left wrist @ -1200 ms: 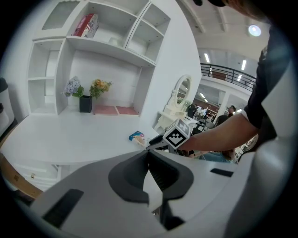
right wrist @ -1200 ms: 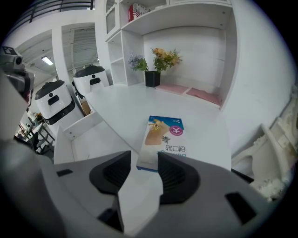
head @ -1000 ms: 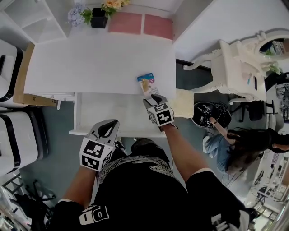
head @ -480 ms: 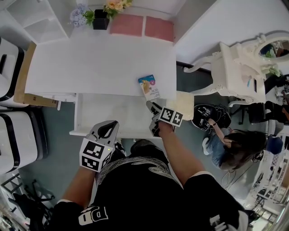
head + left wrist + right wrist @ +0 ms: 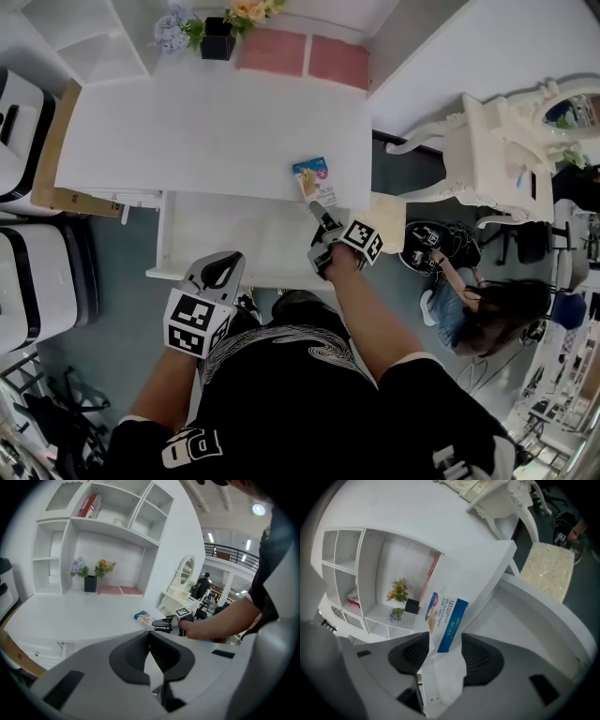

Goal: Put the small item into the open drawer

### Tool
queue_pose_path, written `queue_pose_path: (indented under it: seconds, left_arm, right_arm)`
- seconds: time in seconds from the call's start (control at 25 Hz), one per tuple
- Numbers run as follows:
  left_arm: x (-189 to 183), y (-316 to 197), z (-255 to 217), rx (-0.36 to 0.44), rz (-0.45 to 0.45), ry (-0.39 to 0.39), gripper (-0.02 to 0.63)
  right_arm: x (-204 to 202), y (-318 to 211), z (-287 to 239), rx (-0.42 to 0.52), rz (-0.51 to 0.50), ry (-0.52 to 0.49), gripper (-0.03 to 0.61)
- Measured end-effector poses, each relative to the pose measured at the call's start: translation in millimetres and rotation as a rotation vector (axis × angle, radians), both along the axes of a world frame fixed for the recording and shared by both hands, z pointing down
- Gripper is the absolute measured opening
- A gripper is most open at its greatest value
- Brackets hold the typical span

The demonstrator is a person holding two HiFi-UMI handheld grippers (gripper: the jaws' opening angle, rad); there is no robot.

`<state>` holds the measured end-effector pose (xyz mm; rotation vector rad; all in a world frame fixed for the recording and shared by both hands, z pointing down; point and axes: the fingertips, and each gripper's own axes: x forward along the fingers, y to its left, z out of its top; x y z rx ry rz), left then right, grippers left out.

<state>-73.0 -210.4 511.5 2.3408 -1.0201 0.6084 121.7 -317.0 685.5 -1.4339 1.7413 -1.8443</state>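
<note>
Jaws of the right gripper (image 5: 322, 216) have just been opening and now stand wide, with the near end of the small packet (image 5: 314, 178) between them but not pinched. The packet lies at the front right edge of the white surface (image 5: 206, 131), just above the open drawer (image 5: 225, 234). The left gripper (image 5: 223, 264) hangs at the drawer's front rim, its jaws closed together on nothing.
</note>
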Motion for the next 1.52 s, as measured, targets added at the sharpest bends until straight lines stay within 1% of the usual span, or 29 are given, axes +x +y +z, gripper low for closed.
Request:
queue_pose_path:
  seconds: [0.16,0.28,0.48,0.56,0.88,1.16,1.52]
  left_arm:
    - [-1,-1,0,-0.002,-0.005,0.001,0.014]
    - [-3,-1,-1,0.0,-0.011,0.001,0.014]
    - [-7,2,0,-0.001,-0.013,-0.004,0.014]
    - [-9,3,-1,0.001,-0.014,-0.005,0.014]
    - [-11,12,-2,0.018,-0.002,-0.003,0.014]
    - [-11,17,-9,0.038,0.024,0.0,0.014]
    - [-18,28,-13,0.061,0.046,-0.003,0.014]
  right_arm:
    - [-2,-4,5,-0.015,0.036,-0.069,0.221]
    - [1,-10,5,-0.009,0.076,-0.107,0.218]
    - [-2,-10,9,-0.023,0.073,-0.136,0.173]
    - [-3,-9,7,-0.013,0.061,-0.134,0.147]
    - [1,1,-8,0.025,0.022,-0.063,0.133]
    - [4,8,-31,0.082,0.033,-0.043,0.103]
    - [2,26,-45,0.116,0.032,-0.03,0.097]
